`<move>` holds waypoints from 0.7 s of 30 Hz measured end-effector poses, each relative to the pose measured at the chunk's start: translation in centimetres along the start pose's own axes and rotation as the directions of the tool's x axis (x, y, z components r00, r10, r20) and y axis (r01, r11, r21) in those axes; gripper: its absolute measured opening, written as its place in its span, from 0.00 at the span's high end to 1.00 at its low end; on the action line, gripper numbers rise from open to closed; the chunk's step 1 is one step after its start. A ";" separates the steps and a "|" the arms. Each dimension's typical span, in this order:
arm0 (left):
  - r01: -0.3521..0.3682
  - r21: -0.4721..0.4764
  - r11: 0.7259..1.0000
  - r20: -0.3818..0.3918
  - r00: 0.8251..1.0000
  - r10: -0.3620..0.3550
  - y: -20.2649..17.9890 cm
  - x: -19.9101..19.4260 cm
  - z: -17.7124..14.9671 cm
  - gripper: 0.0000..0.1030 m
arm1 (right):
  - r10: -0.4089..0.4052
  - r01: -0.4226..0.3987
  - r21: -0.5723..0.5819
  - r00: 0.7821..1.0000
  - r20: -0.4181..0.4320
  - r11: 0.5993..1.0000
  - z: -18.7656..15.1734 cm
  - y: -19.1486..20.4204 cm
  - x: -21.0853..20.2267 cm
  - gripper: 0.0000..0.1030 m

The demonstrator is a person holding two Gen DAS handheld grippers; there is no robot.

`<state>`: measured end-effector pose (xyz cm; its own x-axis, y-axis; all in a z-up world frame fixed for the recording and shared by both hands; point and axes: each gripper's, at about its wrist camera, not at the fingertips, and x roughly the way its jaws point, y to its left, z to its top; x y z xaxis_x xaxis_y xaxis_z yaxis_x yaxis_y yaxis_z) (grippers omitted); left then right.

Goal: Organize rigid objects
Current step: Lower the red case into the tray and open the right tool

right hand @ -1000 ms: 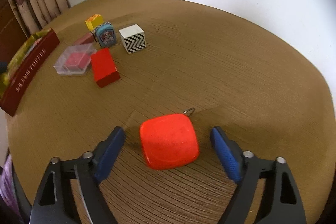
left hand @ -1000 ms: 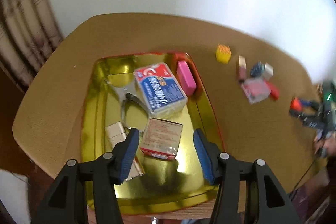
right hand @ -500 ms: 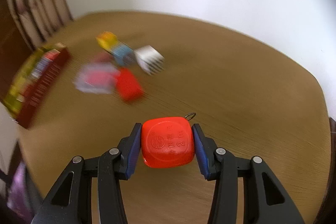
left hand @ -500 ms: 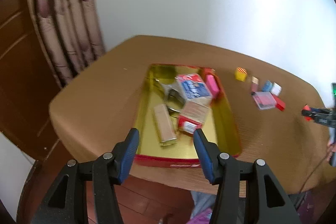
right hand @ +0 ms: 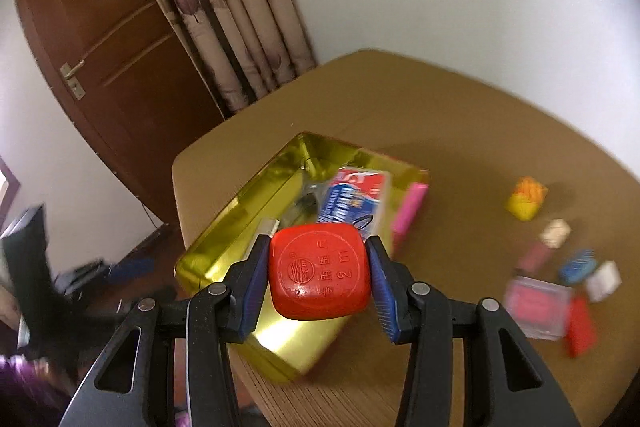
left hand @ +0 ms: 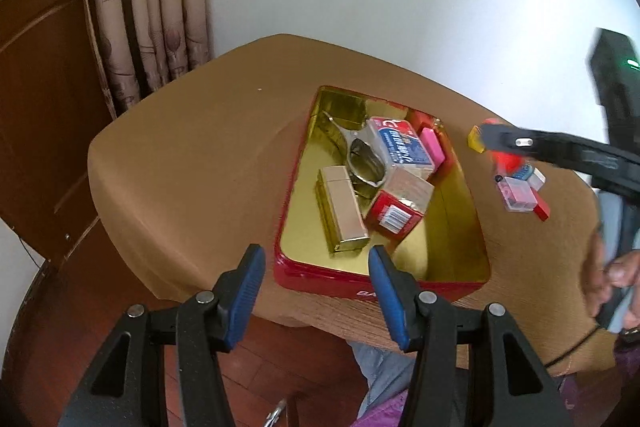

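Note:
My right gripper [right hand: 318,267] is shut on a red square tape measure [right hand: 318,273], held in the air above the near corner of the tin [right hand: 240,203]. The left wrist view shows the tape measure [left hand: 506,159] and the right gripper's arm to the tin's right. The tin [left hand: 380,291] is red outside and gold inside. It holds a blue and white box [left hand: 400,147], a pink eraser [left hand: 434,147], a gold case [left hand: 342,211], a red and tan box [left hand: 396,203] and a shiny metal tool [left hand: 362,163]. My left gripper [left hand: 316,259] stands open with nothing in it, in front of the tin's near wall.
Loose on the brown table [right hand: 460,147], right of the tin, lie a yellow block [right hand: 526,203], a clear case [right hand: 536,307], a red block [right hand: 580,331], a blue tin [right hand: 578,265] and a white cube [right hand: 604,281]. A person's hand [left hand: 616,275] is at the right. Curtain and door stand behind.
The right gripper closed on the red tape measure, lifted it off the table and carried it left towards the tin. The left gripper drew back from over the tin to the table's near edge.

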<state>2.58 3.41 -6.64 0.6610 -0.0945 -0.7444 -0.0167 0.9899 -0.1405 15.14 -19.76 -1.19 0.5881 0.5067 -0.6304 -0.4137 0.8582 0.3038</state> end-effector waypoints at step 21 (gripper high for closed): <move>0.409 -0.206 0.889 0.122 0.912 -0.391 1.1 -0.8 -1.5 0.41 | -0.256 0.229 0.134 0.938 0.234 0.964 -5.2 -5.0 -6.5 0.23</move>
<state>0.92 4.47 -7.14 0.7014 -0.4603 -0.5442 0.1005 0.8197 -0.5639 9.75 -27.76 -2.30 0.8199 0.2750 -0.5021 -0.1707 0.9546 0.2441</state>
